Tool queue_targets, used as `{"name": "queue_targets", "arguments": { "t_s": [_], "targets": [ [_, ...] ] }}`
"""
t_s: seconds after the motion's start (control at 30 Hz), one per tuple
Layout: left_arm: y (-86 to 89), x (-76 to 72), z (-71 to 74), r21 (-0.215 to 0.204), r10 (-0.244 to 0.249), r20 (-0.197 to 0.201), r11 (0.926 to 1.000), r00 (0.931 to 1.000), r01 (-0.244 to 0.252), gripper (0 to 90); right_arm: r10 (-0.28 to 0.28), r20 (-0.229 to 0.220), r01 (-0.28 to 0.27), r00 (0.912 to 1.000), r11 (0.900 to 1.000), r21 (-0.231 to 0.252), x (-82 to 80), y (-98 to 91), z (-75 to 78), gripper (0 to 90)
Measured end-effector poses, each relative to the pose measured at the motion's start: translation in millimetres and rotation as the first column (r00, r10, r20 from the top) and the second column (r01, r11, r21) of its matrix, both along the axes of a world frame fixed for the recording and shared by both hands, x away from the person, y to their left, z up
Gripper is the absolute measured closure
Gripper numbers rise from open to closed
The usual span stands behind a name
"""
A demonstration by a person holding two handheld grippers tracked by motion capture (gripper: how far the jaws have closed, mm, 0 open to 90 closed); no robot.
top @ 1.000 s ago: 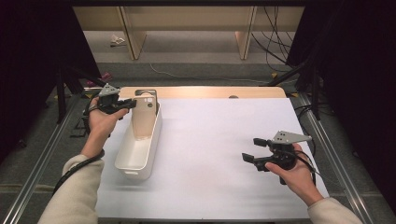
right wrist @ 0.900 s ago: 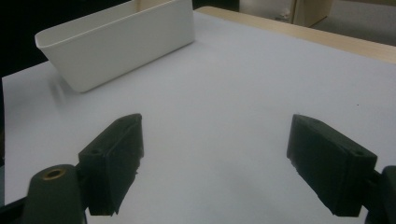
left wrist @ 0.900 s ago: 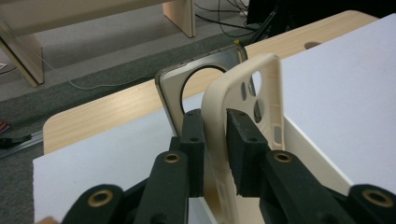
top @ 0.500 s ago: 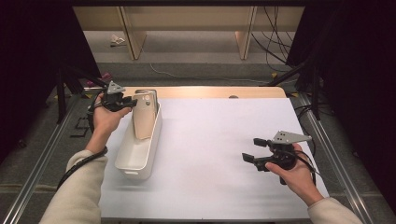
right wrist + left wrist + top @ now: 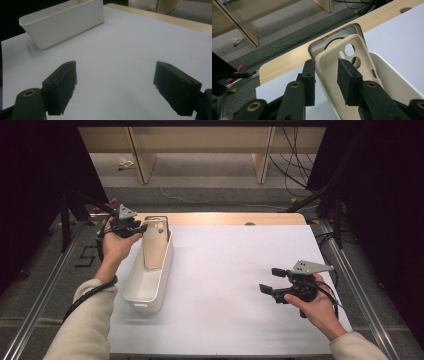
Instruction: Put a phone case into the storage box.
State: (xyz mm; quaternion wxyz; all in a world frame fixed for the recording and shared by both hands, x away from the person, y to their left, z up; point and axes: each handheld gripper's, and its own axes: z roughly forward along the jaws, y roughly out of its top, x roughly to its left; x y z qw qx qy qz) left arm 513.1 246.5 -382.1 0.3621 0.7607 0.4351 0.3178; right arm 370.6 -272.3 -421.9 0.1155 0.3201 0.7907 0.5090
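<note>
Left gripper [image 5: 325, 75] fingers just opened, apparently clear of phone case [image 5: 347, 62] in bin [image 5: 150, 285]; right gripper [image 5: 115, 87] fingers wide, empty.

Cream sleeves [image 5: 85, 320], black fingers [image 5: 60, 87], grey plate [image 5: 311, 266]

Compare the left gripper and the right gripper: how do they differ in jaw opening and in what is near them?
The left gripper has narrow jaws that have just been opening, with the beige phone case between them; the right gripper stands wide open over bare white table cover. The left is at the white bin; the right is far from it. Both have black jaws.
</note>
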Motion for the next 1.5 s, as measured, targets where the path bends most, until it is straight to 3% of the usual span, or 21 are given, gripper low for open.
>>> {"name": "queue_targets", "arguments": {
  "t_s": [0.2, 0.4, 0.57, 0.77, 0.97, 1.23, 1.37, 1.5],
  "targets": [
    [-2.8, -1.3, 1.3, -0.002, -0.011, 0.003, 0.9999, 0.9999, 0.011, 67.1, 0.0, 0.001, 0.0, 1.0, 1.0, 0.0, 0.0, -0.2, 0.1, 19.5],
    [-5.9, -8.2, 6.3, -0.043, 0.001, 0.007, 0.9991, 1.0, 0.0, 62.3, -0.001, 0.001, 0.001, 1.0, 1.0, 0.0, -0.1, -0.2, 0.1, 19.5],
    [-6.1, -20.0, 13.1, -0.128, 0.023, -0.02, 0.9914, 0.9995, -0.025, 42.4, -0.005, 0.003, 0.005, 1.0, 1.0, -0.002, -0.1, -0.5, 0.5, 19.5],
    [-4.6, -41.3, 19.5, -0.145, 0.015, -0.035, 0.9892, 0.9993, -0.019, 17.0, -0.008, 0.006, 0.008, 1.0, 1.0, -0.004, 0.0, -0.1, 0.5, 19.5],
    [-9.5, -65.2, 23.9, -0.178, -0.029, -0.027, 0.9837, 0.9992, 0.024, 1.5, -0.014, 0.006, 0.014, 0.9999, 0.9999, -0.006, 0.3, -0.7, 0.9, 19.5],
    [-29.2, -94.3, 20.0, -0.168, -0.098, -0.006, 0.981, 0.9951, 0.096, 0.0, -0.013, 0.004, 0.013, 0.9999, 0.9999, -0.006, 0.2, -0.9, 1.2, 19.5],
    [-35.9, -104.0, 17.0, -0.181, -0.113, 0.011, 0.9769, 0.9936, 0.113, 0.0, -0.015, 0.003, 0.015, 0.9999, 0.9999, -0.006, 0.4, -1.2, 1.2, 19.5],
    [-44.4, -113.3, 12.2, -0.186, -0.159, 0.023, 0.9695, 0.987, 0.16, 0.0, -0.014, 0.003, 0.014, 0.9999, 0.9999, -0.006, 0.4, -1.3, 1.4, 19.5]
  ]
}}
